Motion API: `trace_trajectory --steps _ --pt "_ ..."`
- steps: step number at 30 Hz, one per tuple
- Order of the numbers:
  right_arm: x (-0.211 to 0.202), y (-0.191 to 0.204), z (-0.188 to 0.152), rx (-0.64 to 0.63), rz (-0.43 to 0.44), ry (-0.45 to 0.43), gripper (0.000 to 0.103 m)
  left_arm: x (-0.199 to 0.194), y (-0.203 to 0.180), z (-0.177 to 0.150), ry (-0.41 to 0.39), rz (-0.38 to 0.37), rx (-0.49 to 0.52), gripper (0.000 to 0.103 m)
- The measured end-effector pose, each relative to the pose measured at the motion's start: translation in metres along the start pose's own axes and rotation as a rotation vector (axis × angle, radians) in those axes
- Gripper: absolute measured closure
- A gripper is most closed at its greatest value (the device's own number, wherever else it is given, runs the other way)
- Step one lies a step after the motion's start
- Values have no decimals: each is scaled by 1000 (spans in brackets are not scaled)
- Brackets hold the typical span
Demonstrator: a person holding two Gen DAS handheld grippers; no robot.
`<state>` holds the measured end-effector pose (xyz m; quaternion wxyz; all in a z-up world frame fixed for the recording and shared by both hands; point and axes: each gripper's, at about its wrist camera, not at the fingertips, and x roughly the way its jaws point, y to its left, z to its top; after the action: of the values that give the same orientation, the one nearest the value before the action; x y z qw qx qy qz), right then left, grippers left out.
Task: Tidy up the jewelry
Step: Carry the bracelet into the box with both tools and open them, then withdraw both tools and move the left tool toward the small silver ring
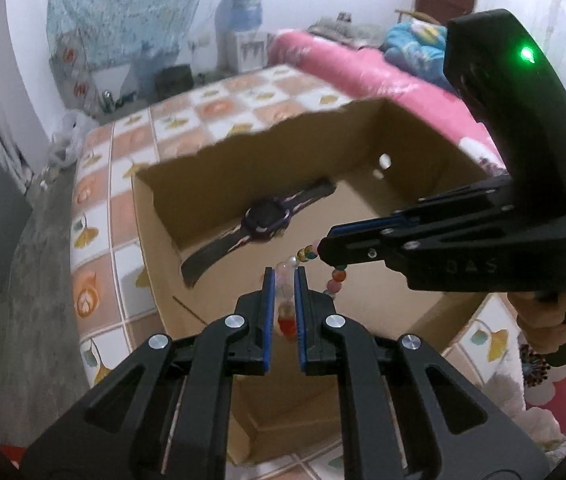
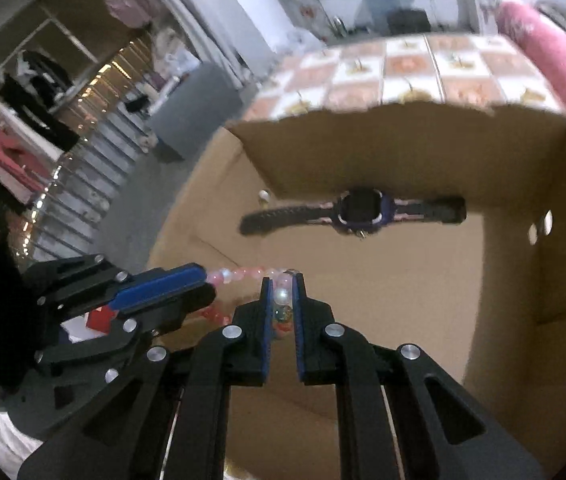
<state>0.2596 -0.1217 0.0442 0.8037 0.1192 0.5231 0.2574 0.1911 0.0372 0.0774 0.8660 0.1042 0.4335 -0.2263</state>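
Note:
Both grippers hold one beaded bracelet of pink, white and coloured beads above an open cardboard box (image 1: 187, 184). My left gripper (image 1: 284, 274) is shut on the bracelet (image 1: 335, 276); the right gripper (image 1: 323, 246) pinches its other side from the right. In the right wrist view my right gripper (image 2: 283, 280) is shut on the bracelet (image 2: 243, 273), and the left gripper (image 2: 203, 280) grips it from the left. A dark purple watch (image 1: 261, 220) lies flat on the box floor, also seen in the right wrist view (image 2: 363, 210).
The box (image 2: 523, 200) stands on a bed with an orange-and-white checked cover (image 1: 99, 216). A pink quilt (image 1: 363, 68) lies behind the box. Grey floor (image 1: 23, 320) and a water dispenser (image 1: 243, 28) are to the left and behind.

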Motion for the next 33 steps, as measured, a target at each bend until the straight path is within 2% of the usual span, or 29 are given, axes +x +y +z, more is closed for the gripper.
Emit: trace_trajectory --steps 2,3,8,10,13,14,16,17,19,20,22,24,28,30,33 --pt "4 -2 0 13 14 4 92 -1 4 -4 -2 15 -15 84" --pt "4 -3 -2 17 17 -2 92 -3 5 -4 -9 20 -23 75" --pt "-24 -12 -17 33 48 -87 90 -29 9 -15 -70 46 -47 61" --pt "-45 -18 -22 34 46 -141 74 -42 10 -21 -97 65 -52 52" --pt "-87 -25 -42 30 21 -250 65 -64 12 -33 -144 70 -72 44" --pt "-102 -26 -52 26 18 -287 64 -76 10 -40 -172 56 -78 43" --pt "-133 -26 -75 1 22 -367 53 -94 7 -51 -224 24 -76 31" --pt "-145 -25 -86 -14 11 -405 49 -107 2 -62 -262 -3 -64 29" --pt "-163 -20 -113 -50 -31 -470 38 -119 -6 -78 -294 -39 -43 21" --pt "-169 -16 -134 -77 -56 -488 37 -120 -10 -84 -294 -57 -37 19" --pt "-165 -13 -163 -89 -93 -471 34 -115 -19 -106 -262 -79 -36 18" --pt "-149 -16 -183 -71 -146 -414 34 -98 -27 -121 -193 -51 -44 17" --pt "-93 -34 -215 8 -250 -227 34 -49 -43 -149 -42 31 -18 17" --pt "-76 -37 -222 2 -324 -183 34 -35 -50 -156 -17 49 11 17" --pt "-67 -39 -223 -10 -396 -182 34 -20 -54 -158 5 76 24 17"
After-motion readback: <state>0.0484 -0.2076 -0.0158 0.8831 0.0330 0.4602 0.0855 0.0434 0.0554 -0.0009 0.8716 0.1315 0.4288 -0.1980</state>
